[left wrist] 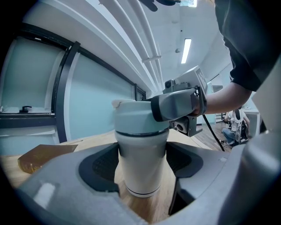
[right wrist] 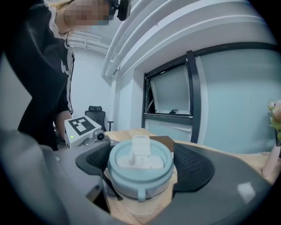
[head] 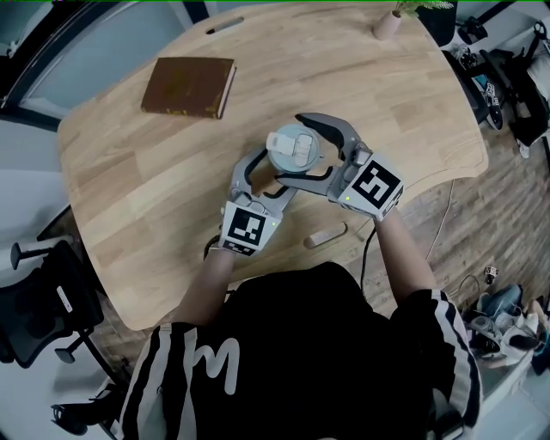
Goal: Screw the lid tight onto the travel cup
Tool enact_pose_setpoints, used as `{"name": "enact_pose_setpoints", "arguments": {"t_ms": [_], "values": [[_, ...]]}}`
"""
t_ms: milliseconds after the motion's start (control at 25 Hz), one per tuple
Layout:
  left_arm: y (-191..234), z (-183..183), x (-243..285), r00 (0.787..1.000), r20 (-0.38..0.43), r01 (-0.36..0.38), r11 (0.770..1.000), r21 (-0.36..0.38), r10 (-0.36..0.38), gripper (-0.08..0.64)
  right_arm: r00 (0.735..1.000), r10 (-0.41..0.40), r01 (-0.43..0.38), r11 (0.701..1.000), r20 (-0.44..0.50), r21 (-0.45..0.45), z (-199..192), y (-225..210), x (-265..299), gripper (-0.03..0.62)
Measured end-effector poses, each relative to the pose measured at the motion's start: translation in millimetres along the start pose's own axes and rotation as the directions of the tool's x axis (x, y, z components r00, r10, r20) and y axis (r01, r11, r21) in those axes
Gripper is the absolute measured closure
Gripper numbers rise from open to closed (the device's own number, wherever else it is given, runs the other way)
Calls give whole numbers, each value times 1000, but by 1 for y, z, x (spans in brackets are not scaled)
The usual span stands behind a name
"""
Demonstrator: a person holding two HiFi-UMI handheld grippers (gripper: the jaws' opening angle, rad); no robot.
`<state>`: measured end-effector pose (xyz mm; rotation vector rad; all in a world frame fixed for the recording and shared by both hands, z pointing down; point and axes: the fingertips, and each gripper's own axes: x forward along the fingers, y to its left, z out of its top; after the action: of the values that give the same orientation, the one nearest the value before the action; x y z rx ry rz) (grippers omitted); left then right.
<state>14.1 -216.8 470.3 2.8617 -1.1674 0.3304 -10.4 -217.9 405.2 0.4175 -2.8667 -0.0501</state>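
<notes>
Left gripper: jaws set wide, pads pressed on both sides of travel cup body, just below lid. Right gripper: jaws wide, clamped from opposite sides on pale blue lid, which is seated on cup mouth. Cup stood upright on wooden table, toward near edge, between both grippers. Brown book laid flat, well apart, far left. Small vase seen at far edge.

Plant pot greenery past the head view's top edge; travel cup base unseen in right gripper view.
</notes>
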Motion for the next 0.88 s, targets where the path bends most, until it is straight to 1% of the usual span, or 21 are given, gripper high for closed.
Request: {"name": "enact_pose_setpoints", "arguments": {"t_ms": [320,480,640,880], "values": [[-1,0,0,1000,-3,-5,1000,4,5,215,992,-122,122,992,-17,22,0,-3,-1,144],[-1,0,-1,1000,-9,-6,1000,10,6,215,985,-171,171,984,2,44,6,-1,0,144],[-1,0,0,1000,-11,-10,1000,9,10,215,974,-228,229,972,-11,52,1,-4,-1,144],[-1,0,0,1000,-11,-14,1000,6,14,215,949,-313,315,946,-37,78,-3,-8,-2,144]]}}
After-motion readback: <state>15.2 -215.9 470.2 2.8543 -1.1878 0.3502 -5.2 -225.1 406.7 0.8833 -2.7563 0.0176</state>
